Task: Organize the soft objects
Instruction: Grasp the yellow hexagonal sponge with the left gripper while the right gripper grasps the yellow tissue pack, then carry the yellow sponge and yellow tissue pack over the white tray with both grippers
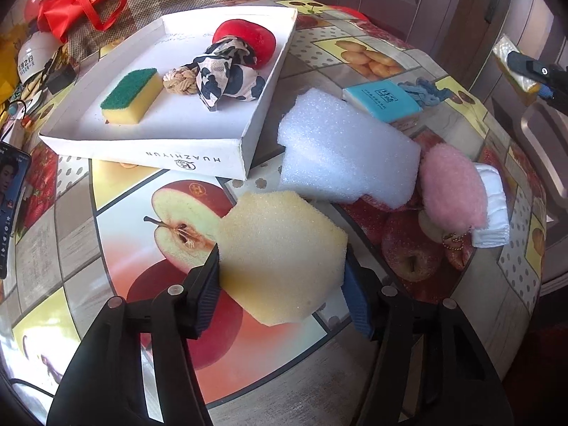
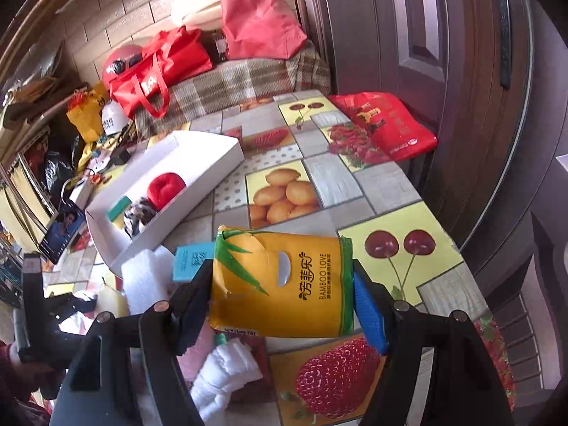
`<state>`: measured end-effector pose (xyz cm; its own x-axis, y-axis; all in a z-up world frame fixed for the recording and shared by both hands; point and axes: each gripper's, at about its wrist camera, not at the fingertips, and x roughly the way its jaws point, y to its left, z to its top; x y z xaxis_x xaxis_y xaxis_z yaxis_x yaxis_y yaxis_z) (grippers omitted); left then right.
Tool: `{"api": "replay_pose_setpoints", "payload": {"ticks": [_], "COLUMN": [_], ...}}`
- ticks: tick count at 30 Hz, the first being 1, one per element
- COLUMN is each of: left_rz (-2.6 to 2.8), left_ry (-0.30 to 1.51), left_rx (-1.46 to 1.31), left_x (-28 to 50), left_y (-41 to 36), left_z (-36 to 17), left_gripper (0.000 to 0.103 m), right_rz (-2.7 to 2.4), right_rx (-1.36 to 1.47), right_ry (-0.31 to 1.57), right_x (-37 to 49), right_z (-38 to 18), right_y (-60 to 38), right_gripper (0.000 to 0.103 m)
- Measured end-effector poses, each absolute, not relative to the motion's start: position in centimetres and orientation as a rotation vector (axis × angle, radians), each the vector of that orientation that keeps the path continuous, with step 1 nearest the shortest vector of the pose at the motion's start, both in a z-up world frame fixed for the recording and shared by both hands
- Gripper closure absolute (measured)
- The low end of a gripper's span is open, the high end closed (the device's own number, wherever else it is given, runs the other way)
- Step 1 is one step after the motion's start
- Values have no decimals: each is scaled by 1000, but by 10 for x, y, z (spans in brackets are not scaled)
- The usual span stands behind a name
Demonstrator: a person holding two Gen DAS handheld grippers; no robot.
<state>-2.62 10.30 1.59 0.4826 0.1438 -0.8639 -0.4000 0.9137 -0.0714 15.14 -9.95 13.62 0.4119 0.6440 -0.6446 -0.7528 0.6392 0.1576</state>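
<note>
Left gripper [image 1: 282,280]: pads pressed on pale yellow foam sponge [image 1: 280,255], low over fruit-print tablecloth [image 1: 71,241], near white cardboard tray [image 1: 142,149].
Right gripper [image 2: 284,298]: clamped on yellow bamboo-print tissue pack [image 2: 284,284], lifted above table.

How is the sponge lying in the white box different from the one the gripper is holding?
The boxed sponge is a neat rectangle with a green scouring top; the held sponge is plain pale yellow with an irregular, angular outline. The first lies free in the white box, while the left gripper pinches the other. Both have yellow foam.
</note>
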Motion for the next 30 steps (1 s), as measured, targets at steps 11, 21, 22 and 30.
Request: {"api": "replay_pose_setpoints", "payload": {"ticks": [11,21,22,30], "left_rz": [528,689,694,692], "left_ry": [728,615,616,641], "left_rx": [-342,-297,-298,-308], "left_x": [-48,-67,-69,-68], "left_y": [145,155,155,149], "left_z": [147,201,200,189], "left_gripper": [43,43,43,43], "right_rz": [990,1061,1064,1070], "right_rx": [-66,10,13,7], "right_ry": [451,367,367,400], "right_x": [110,97,96,95], "right_z": [224,260,260,252], "right_y": [-89,-83,-83,-82], "right_gripper": [31,31,31,31]}}
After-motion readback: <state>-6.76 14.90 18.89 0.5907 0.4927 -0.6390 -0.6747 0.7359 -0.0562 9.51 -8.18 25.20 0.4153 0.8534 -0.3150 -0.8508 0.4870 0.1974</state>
